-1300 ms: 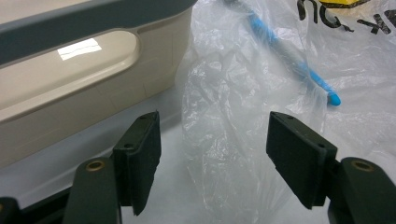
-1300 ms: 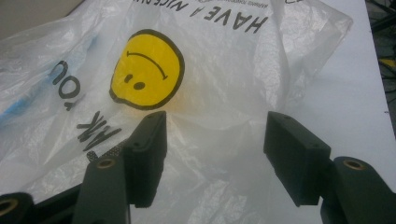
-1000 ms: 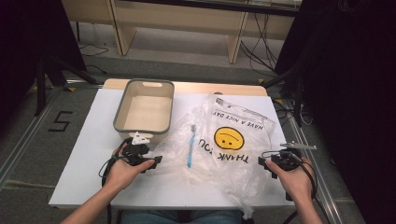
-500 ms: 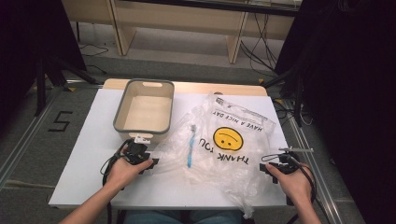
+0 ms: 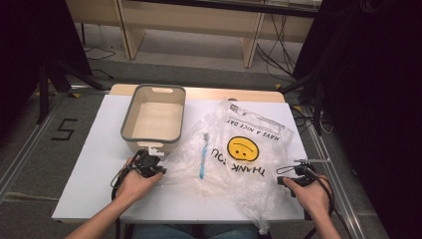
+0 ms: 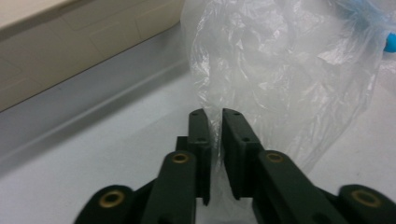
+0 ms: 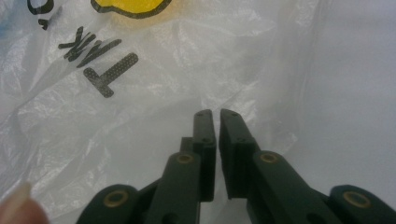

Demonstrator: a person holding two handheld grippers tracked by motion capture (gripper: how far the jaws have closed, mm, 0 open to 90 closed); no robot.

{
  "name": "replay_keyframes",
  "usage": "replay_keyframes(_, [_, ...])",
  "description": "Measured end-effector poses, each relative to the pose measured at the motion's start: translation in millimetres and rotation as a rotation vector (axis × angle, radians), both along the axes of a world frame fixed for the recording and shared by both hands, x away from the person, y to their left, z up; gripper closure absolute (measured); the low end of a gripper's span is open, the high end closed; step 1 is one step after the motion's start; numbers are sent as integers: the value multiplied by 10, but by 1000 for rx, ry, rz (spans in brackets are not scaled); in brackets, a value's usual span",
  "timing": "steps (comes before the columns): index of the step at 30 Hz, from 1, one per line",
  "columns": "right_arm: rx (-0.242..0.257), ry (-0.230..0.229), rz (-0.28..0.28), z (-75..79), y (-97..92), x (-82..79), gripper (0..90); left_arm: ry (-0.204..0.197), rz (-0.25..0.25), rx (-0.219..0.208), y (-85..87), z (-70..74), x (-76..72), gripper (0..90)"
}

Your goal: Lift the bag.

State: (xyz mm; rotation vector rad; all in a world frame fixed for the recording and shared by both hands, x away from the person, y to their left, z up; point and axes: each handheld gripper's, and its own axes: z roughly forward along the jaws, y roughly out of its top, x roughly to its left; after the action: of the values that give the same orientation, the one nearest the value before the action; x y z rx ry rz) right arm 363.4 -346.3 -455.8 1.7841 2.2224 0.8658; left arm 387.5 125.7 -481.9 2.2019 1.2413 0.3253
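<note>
On the white desk (image 5: 89, 179), a crinkled, clear plastic bag printed with a yellow smiley face and black lettering (image 5: 244, 149) lay spread flat, just beside a grey-rimmed beige plastic tub (image 5: 154, 119). A blue toothbrush (image 5: 203, 155) showed through the film near the bag's left side, apparently inside it. The left tool (image 5: 149, 164) sat at the bag's left edge; its jaws had just been closing, and in the left gripper view they pinched a thin fold of the film (image 6: 215, 135) between them. The right tool (image 5: 298, 172) sat at the bag's right edge; its jaws had likewise just been closing and stood nearly pressed together over the film (image 7: 217, 140), though whether plastic was actually caught there I could not tell. The bag looked very light, limp and slippery, so it would probably sag, stretch and slide out of a shallow grip. Taking hold at the two opposite edges, with a gathered fold deep between the pads, seemed the soundest way to lift it.
</note>
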Motion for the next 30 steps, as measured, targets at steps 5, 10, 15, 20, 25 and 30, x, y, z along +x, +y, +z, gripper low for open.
replay_keyframes(5, [-8,-1,12,-4,3,-4,900,16,-16,-11,-20,8,-23,885])
replay_keyframes(10, [-29,-33,6,31,11,2,900,21,-30,-31,-51,26,-62,891])
replay_keyframes(15, [-52,-65,-6,65,-5,42,900,35,-67,-46,-110,59,-158,891])
replay_keyframes(20, [-68,-105,-24,105,-28,76,900,49,-84,-56,-151,69,-193,891])
replay_keyframes(25, [-68,-131,-82,174,-90,55,854,50,-86,-60,-182,51,-205,891])
replay_keyframes(30, [-94,-121,-143,181,-123,25,598,51,-89,-58,-178,55,-204,890])
